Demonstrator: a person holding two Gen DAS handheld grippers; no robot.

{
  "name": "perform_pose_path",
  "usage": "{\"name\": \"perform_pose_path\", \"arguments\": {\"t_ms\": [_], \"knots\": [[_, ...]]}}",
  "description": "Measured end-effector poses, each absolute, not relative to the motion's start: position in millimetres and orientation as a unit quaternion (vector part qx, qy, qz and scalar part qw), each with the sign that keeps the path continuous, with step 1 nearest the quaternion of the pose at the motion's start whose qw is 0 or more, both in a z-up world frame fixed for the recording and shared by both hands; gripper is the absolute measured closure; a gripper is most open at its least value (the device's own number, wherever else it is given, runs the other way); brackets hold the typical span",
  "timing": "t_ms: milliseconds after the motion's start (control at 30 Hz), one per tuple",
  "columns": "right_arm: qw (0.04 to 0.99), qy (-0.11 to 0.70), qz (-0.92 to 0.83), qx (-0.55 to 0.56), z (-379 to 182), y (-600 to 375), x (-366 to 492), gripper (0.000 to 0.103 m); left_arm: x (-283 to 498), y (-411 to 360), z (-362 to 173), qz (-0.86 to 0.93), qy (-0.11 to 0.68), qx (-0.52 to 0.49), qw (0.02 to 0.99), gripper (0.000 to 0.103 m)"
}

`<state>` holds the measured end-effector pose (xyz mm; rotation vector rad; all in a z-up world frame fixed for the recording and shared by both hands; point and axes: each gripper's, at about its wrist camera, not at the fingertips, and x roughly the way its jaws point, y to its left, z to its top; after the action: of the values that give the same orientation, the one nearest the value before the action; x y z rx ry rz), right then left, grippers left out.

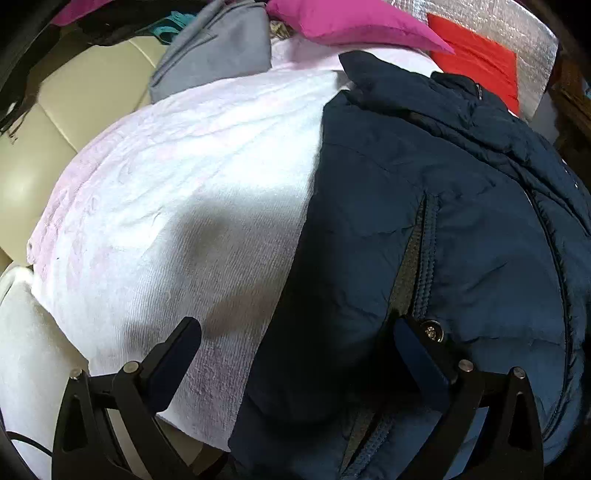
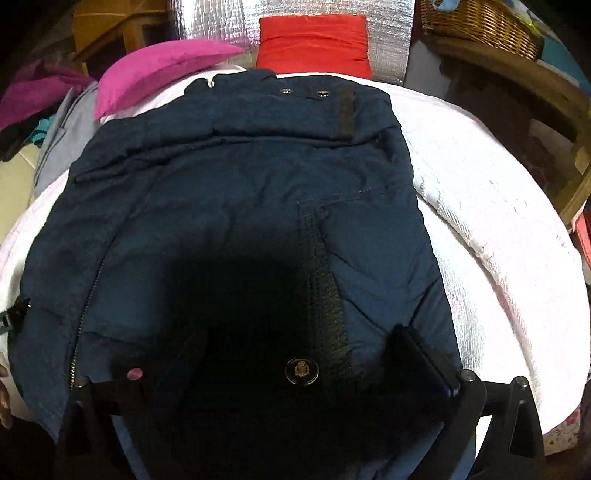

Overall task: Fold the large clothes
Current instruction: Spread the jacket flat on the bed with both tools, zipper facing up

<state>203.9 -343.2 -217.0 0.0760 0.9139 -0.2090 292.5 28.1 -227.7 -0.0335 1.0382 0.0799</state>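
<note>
A navy padded jacket (image 1: 461, 221) lies flat on a white towel (image 1: 177, 192), collar at the far end. In the right wrist view the jacket (image 2: 240, 184) fills the middle, with a round snap button (image 2: 301, 370) near its hem. My left gripper (image 1: 295, 332) is open, just above the jacket's left edge, one finger over the towel and the other over the jacket. My right gripper (image 2: 295, 343) is open, close above the jacket's near hem, holding nothing.
A magenta cushion (image 2: 159, 70) and a red cushion (image 2: 314, 44) lie beyond the collar against a silver foil sheet (image 2: 388, 37). A grey garment (image 1: 218, 51) lies far left. A beige sofa (image 1: 55, 122) is on the left, a wicker basket (image 2: 480, 26) far right.
</note>
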Motion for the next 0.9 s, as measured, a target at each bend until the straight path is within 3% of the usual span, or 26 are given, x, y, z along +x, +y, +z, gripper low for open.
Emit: {"name": "perform_pose_path", "arguments": {"t_ms": [100, 267, 400, 700, 900], "knots": [[0.906, 0.407, -0.111, 0.038, -223, -345, 192, 0.000, 284, 22, -228, 0.050, 0.481, -0.001, 0.876, 0.000], [0.901, 0.420, -0.101, 0.030, -221, -348, 194, 0.000, 261, 12, -218, 0.070, 0.463, 0.051, 0.882, 0.000], [0.897, 0.434, -0.081, 0.036, -215, -354, 192, 0.000, 229, -7, -192, 0.104, 0.385, 0.128, 0.908, 0.000], [0.931, 0.352, -0.059, 0.069, -177, -378, 135, 0.000, 177, -8, -162, 0.091, 0.313, 0.110, 0.939, 0.000], [0.932, 0.343, -0.050, 0.103, -171, -390, 92, 0.000, 174, -22, -145, 0.070, 0.297, 0.113, 0.946, 0.000]]}}
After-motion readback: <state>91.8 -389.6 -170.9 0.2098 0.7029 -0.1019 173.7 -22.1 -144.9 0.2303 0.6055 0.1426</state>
